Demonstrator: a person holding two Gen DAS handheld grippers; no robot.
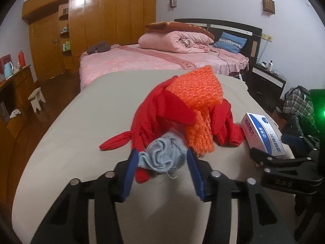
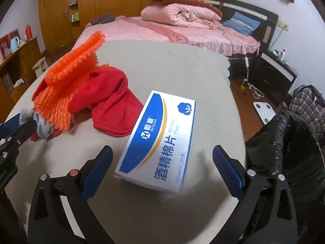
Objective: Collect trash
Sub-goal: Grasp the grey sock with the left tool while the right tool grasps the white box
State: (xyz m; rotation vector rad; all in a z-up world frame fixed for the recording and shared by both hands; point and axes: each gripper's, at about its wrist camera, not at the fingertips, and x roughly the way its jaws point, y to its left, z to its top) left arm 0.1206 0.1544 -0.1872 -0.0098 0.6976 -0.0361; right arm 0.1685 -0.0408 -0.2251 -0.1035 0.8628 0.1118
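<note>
Right gripper [image 2: 162,170] jaws spread wide either side of the white-and-blue cardboard alcohol-pad box [image 2: 160,140] on the beige tabletop [image 2: 172,65], long axis running away from claw, tilted rightward.

We see a beige-covered table [image 1: 67,122] carrying every item. Directly on it lies a red cloth [image 1: 154,113], our landmark. An orange bubble wrap [image 1: 195,93] lies across the red cloth. A grey knitted rag [image 1: 162,154] sits at its near edge. A blue-and-white alcohol pad box [image 2: 160,140] lies right of it.
</note>
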